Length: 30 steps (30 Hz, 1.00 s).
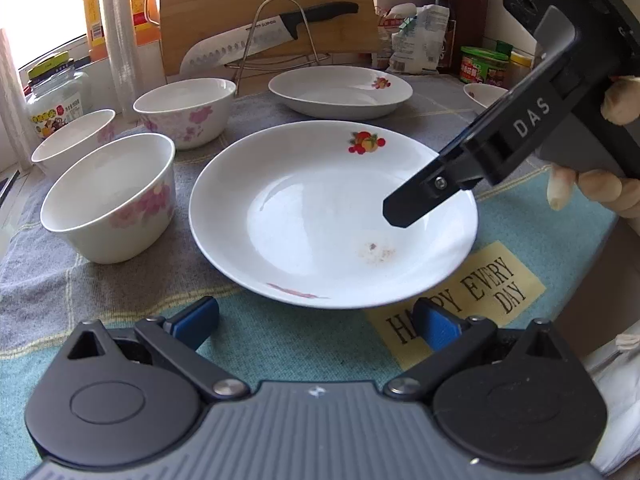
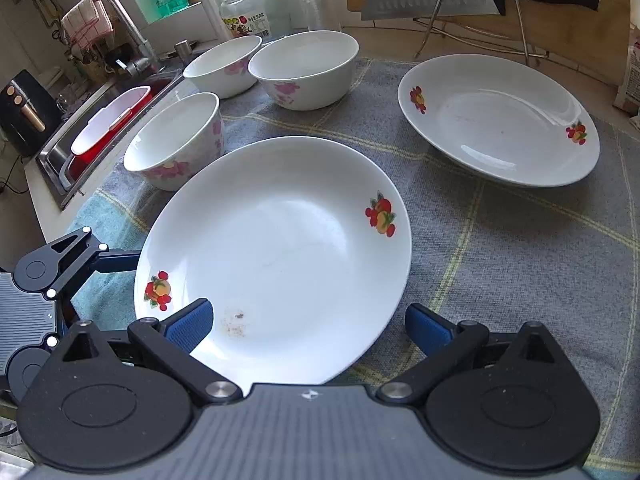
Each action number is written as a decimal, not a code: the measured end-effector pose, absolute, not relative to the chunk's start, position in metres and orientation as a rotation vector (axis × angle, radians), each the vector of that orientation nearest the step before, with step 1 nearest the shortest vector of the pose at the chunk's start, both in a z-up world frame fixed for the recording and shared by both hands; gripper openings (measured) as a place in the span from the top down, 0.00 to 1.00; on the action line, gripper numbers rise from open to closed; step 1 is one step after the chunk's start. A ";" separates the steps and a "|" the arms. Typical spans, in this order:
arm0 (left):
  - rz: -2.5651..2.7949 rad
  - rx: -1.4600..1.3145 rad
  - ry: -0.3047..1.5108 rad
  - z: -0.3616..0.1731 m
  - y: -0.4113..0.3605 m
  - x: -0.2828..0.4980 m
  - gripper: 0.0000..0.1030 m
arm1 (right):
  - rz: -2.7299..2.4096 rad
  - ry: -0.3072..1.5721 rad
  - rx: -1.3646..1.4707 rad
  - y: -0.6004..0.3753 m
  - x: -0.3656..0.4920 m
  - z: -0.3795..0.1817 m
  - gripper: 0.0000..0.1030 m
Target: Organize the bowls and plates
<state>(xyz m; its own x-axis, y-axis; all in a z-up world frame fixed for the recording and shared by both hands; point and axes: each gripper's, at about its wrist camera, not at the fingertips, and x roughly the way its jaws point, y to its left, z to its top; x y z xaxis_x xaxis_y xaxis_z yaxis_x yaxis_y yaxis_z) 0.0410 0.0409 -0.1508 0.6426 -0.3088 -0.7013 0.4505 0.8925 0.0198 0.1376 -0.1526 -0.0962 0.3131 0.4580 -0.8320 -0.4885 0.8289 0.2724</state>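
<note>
Both the left gripper [image 1: 316,320] and right gripper [image 2: 308,320] stand wide and empty over the near plate [image 2: 280,248] on the cloth [image 2: 500,240]; risk: smooth rim slipping, striking the adjacent bowl [image 2: 176,140].

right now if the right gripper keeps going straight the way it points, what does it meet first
Most likely the near plate: the open right gripper already straddles its near edge, and the rim lies between the blue pads. Height above the rim is hard to judge.

left gripper [image 1: 316,322] open | near plate [image 1: 320,216] (stained) | 3 bowls [image 1: 108,200]
</note>
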 end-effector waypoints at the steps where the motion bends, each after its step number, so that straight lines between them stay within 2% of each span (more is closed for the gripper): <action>1: -0.440 0.205 0.755 -0.151 0.040 0.042 0.01 | 0.623 1.086 -0.029 -0.152 0.138 -0.097 0.00; 30: -0.506 0.211 0.734 -0.153 0.038 0.054 0.00 | 0.806 1.101 -0.147 -0.123 0.200 -0.103 0.00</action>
